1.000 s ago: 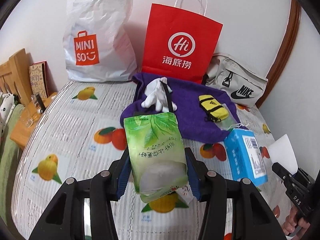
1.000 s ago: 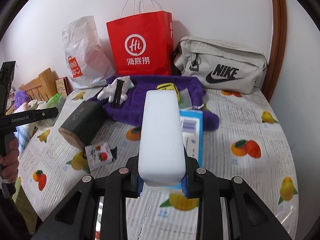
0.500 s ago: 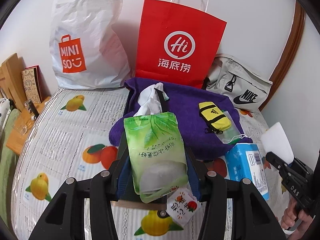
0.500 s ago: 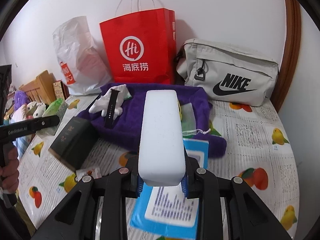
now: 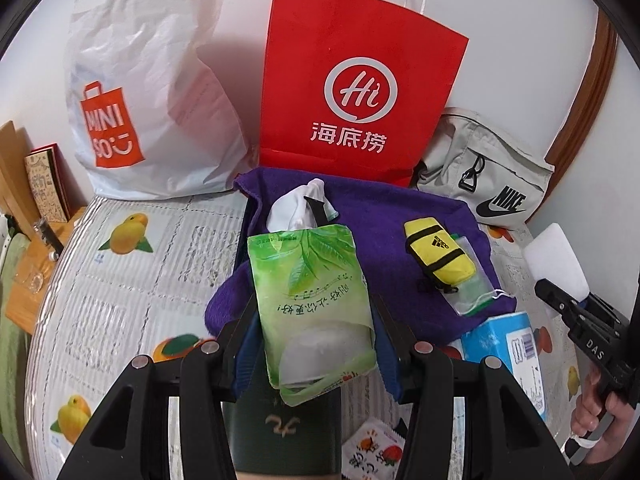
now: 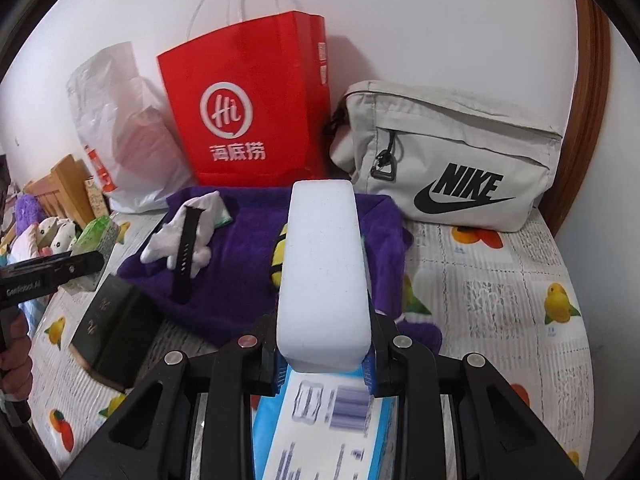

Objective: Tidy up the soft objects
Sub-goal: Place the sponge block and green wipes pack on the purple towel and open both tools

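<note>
My left gripper (image 5: 316, 344) is shut on a green tissue pack (image 5: 312, 304), held above the purple towel (image 5: 400, 224). My right gripper (image 6: 322, 356) is shut on a white sponge block (image 6: 322, 264) that stands up between its pads. On the towel lie a white glove (image 6: 176, 236) with a black watch strap (image 6: 184, 256) across it and a yellow pouch (image 5: 438, 254). The right gripper (image 5: 556, 296) with its sponge (image 5: 554, 258) shows at the right edge of the left wrist view. The left gripper (image 6: 94, 260) with its pack (image 6: 96, 238) shows at the left edge of the right wrist view.
Against the wall stand a white Miniso bag (image 5: 148, 92), a red paper bag (image 5: 356, 88) and a grey Nike bag (image 6: 452, 156). A blue box (image 6: 332, 428) lies under my right gripper. A dark box (image 6: 116, 332) and a snack packet (image 5: 372, 452) lie on the fruit-print cover (image 6: 500, 300).
Both grippers have moved forward toward the bags at the wall, each keeping its grip. The towel and bags loom larger, and the blue box has slid under my right gripper.
</note>
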Demonstrator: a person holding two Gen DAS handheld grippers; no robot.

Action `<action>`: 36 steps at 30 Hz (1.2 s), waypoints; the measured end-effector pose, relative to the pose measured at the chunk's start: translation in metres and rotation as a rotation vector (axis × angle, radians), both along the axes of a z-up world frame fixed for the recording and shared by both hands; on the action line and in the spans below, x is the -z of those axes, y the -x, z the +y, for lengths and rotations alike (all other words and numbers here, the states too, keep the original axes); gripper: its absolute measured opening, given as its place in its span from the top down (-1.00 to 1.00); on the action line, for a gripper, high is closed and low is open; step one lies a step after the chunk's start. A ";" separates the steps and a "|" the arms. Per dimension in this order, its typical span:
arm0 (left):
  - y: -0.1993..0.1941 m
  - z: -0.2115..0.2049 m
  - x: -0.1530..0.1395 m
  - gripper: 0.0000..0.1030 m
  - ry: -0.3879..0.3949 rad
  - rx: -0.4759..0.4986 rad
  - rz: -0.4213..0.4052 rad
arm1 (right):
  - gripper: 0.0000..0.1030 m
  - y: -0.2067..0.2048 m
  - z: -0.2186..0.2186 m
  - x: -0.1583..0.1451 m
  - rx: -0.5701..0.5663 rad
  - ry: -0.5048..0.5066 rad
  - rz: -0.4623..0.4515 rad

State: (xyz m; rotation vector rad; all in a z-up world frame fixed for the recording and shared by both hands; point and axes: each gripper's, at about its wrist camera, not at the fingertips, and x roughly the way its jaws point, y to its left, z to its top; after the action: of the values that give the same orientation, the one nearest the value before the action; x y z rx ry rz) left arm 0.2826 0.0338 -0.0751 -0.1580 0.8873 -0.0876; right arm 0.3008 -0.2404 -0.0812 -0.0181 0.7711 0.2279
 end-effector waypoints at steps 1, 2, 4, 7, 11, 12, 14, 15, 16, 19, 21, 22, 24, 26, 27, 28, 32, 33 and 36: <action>-0.004 0.000 0.001 0.06 -0.002 0.002 0.001 | 0.43 -0.003 0.000 0.001 -0.002 -0.002 0.005; -0.007 0.000 0.002 0.06 -0.004 0.003 0.003 | 0.43 -0.010 0.000 0.002 -0.003 -0.005 0.010; -0.015 0.002 0.004 0.06 -0.006 0.001 0.008 | 0.43 -0.021 0.002 0.004 -0.005 0.007 0.017; -0.025 0.004 0.006 0.06 -0.008 0.003 0.015 | 0.43 -0.040 0.003 0.010 -0.002 0.034 0.031; -0.037 0.003 0.011 0.06 -0.011 0.007 0.027 | 0.43 -0.060 0.003 0.021 0.009 0.076 0.056; -0.039 0.003 0.013 0.06 -0.011 0.009 0.030 | 0.43 -0.065 0.003 0.023 0.008 0.083 0.062; -0.044 0.002 0.015 0.06 -0.009 0.013 0.038 | 0.43 -0.073 0.004 0.029 0.004 0.097 0.075; -0.047 0.002 0.017 0.06 -0.009 0.018 0.041 | 0.43 -0.078 0.004 0.034 0.004 0.108 0.086; -0.050 0.001 0.019 0.06 -0.009 0.022 0.046 | 0.43 -0.081 0.005 0.036 0.005 0.112 0.092; -0.057 -0.003 0.023 0.06 -0.007 0.034 0.056 | 0.43 -0.090 0.005 0.045 0.008 0.118 0.111; -0.060 -0.005 0.025 0.06 -0.008 0.039 0.058 | 0.43 -0.095 0.005 0.051 0.011 0.123 0.132; -0.062 -0.006 0.026 0.06 -0.008 0.041 0.060 | 0.43 -0.096 0.005 0.053 0.012 0.123 0.139; -0.064 -0.006 0.028 0.06 -0.007 0.042 0.065 | 0.42 -0.100 0.006 0.057 -0.002 0.122 0.158; -0.067 -0.005 0.029 0.06 -0.006 0.041 0.069 | 0.42 -0.102 0.007 0.060 -0.014 0.126 0.168; -0.067 -0.005 0.030 0.06 -0.006 0.042 0.069 | 0.42 -0.101 0.007 0.060 -0.021 0.127 0.163; -0.068 -0.005 0.030 0.06 -0.007 0.043 0.070 | 0.40 -0.101 0.007 0.059 -0.027 0.130 0.162; -0.071 -0.009 0.032 0.06 -0.015 0.056 0.076 | -0.10 -0.098 0.006 0.056 -0.037 0.141 0.137; -0.071 -0.010 0.032 0.06 -0.015 0.060 0.077 | -0.12 -0.097 0.006 0.054 -0.041 0.137 0.131; -0.073 -0.014 0.033 0.05 -0.018 0.067 0.084 | -0.12 -0.094 0.003 0.052 -0.051 0.118 0.136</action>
State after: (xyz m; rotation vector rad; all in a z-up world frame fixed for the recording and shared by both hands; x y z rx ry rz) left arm 0.3554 0.0203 -0.1084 -0.1159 0.9768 -0.1360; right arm 0.3945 -0.2370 -0.1333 -0.1349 0.9196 0.2335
